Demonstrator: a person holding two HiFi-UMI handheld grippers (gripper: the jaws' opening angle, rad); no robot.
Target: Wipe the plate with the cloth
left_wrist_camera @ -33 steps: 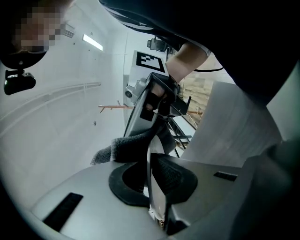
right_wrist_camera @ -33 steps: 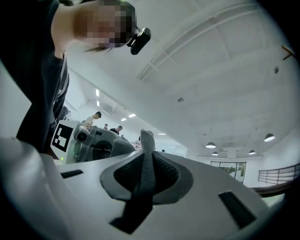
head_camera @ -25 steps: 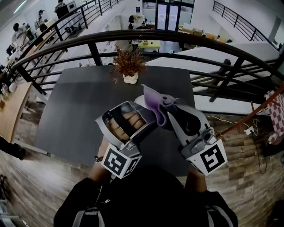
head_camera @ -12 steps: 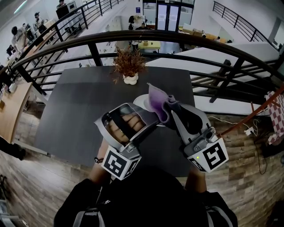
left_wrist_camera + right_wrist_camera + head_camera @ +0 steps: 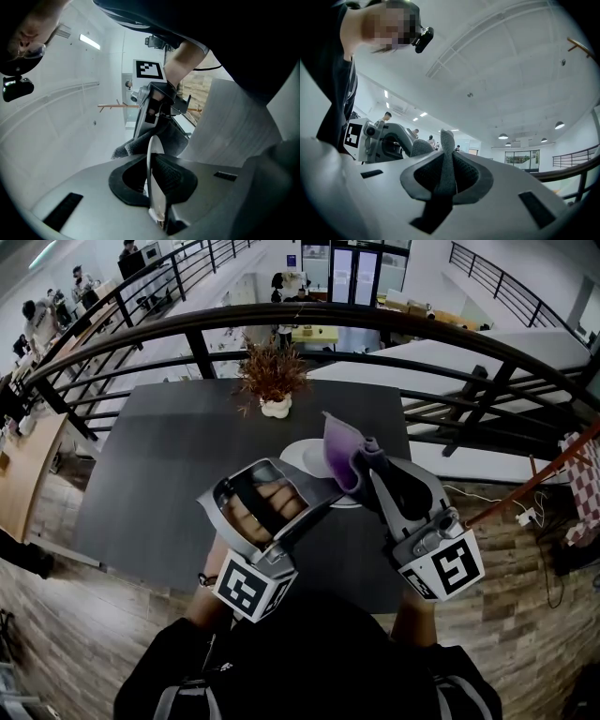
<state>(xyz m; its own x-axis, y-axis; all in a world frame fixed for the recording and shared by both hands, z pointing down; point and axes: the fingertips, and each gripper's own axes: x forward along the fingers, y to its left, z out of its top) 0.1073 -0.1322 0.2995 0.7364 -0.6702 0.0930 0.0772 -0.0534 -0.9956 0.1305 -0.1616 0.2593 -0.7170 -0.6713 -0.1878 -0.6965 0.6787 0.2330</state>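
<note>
Left of centre in the head view, the left gripper [image 5: 317,510] has not budged over the last second. Its jaws are clamped together on the near rim of the white plate [image 5: 302,459], and the left gripper view shows that rim edge-on, pinched between the 2 dark pads. The plate sits in the middle of the frame, over the near half of the dark desk [image 5: 169,465], just below the small potted plant [image 5: 273,379]. Whether it rests on the desk or is held just clear of it cannot be told.

The change is to the right of that. The purple cloth [image 5: 339,448] stands bunched up on the plate's right side, and it has slid a little toward the right of the frame, so more bare white plate now shows to its left than a second ago. The right gripper [image 5: 367,465] has drifted the same way with it. Its jaws are closed tight on a fold of the cloth, which pokes up between the pads in the right gripper view.

So a wiping stroke looks to be under way, with 1 gripper steadying the plate while the other drags the cloth across it. Most of the plate's left part seems already passed over.
</note>
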